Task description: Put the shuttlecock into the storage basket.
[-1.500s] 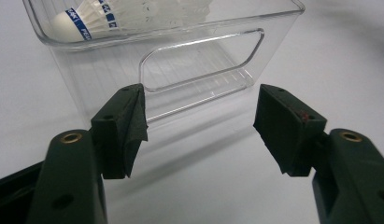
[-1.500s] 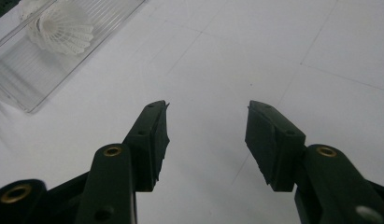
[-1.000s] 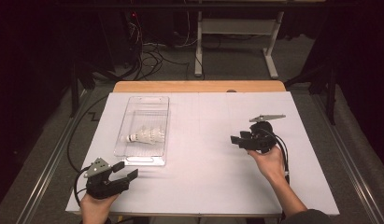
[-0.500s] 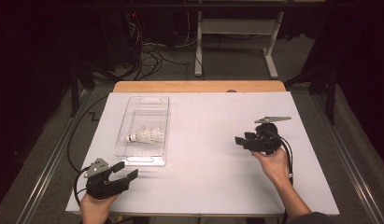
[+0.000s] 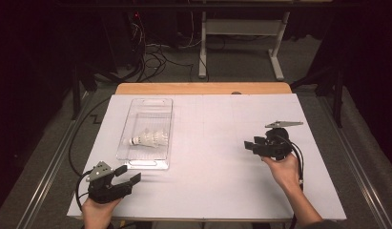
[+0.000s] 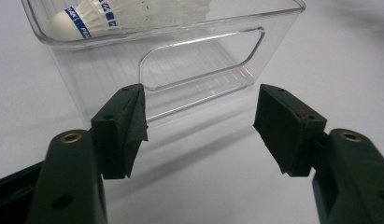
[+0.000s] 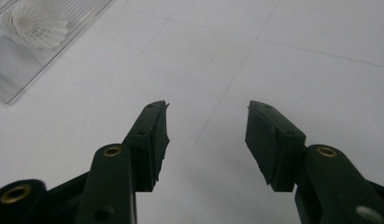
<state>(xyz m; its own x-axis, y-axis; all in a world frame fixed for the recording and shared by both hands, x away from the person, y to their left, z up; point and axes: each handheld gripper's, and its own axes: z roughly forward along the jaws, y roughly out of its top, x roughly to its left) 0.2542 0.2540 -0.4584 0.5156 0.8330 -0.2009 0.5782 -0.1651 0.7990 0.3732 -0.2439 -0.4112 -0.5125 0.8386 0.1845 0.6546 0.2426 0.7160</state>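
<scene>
My left gripper (image 5: 129, 175) sits spread before the clear plastic bin (image 5: 148, 164) holding white feathered shuttlecocks (image 5: 147, 139), right gripper (image 5: 249, 144) spread too, nothing grasped yet.

The shuttlecock (image 6: 133, 14) is cut off at the top edge of the left gripper view — its blue letters are too small to read. The clear box (image 7: 21, 60) runs off the right gripper view's corner.

Right tongs (image 5: 251, 145) slightly farther right and nearer the table's near edge.
</scene>
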